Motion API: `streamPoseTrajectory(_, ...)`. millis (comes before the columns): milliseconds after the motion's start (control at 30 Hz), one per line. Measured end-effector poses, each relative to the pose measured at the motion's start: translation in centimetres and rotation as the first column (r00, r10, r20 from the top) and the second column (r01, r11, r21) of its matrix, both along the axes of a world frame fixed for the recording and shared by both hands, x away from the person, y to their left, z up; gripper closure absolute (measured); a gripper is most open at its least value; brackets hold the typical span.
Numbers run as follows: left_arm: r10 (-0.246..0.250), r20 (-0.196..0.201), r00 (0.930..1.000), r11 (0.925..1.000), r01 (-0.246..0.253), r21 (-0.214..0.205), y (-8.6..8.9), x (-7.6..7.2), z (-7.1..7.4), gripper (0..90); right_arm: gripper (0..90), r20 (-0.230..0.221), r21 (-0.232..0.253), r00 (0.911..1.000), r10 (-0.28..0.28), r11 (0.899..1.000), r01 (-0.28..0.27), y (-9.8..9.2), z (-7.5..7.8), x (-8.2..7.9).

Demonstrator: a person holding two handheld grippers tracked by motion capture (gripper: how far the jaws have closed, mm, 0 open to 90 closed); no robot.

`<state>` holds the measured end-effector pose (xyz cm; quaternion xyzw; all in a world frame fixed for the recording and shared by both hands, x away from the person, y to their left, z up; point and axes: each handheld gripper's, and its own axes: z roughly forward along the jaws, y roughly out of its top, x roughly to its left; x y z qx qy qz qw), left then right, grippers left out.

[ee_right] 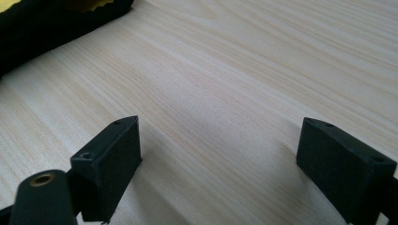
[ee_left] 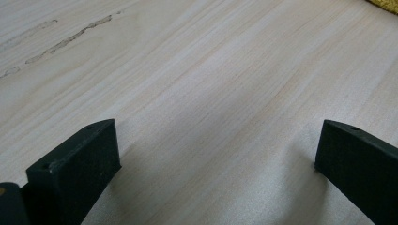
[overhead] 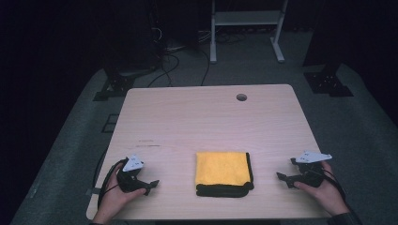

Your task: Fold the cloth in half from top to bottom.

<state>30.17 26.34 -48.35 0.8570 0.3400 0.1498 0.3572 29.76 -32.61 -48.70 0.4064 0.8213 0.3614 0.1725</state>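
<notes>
A folded yellow cloth (overhead: 221,168) with a black underside lies on the light wooden table (overhead: 206,117), near its front edge and between the two hands. My left gripper (overhead: 151,184) rests on the table to the cloth's left, held in a hand, jaws wide open over bare wood (ee_left: 216,140). My right gripper (overhead: 280,177) rests to the cloth's right, also open with nothing between its jaws (ee_right: 216,140). The cloth's black edge (ee_right: 42,23) fills the top left corner of the right gripper view; a yellow sliver of the cloth (ee_left: 387,3) is at the top right of the left gripper view.
A round cable hole (overhead: 241,97) sits near the table's far edge. Faint dark marks (overhead: 148,143) streak the wood left of centre. Beyond the table are a white frame (overhead: 246,28), cables and black stands on grey floor.
</notes>
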Motion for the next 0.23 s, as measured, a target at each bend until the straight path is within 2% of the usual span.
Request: streamPoseTrajectory(233,0.0,0.0,1.0,1.0,0.0,0.0,0.0,0.0,0.0,0.0,13.4,0.0,0.001,1.0,-0.008,1.0,0.008,0.03,0.0,0.01)
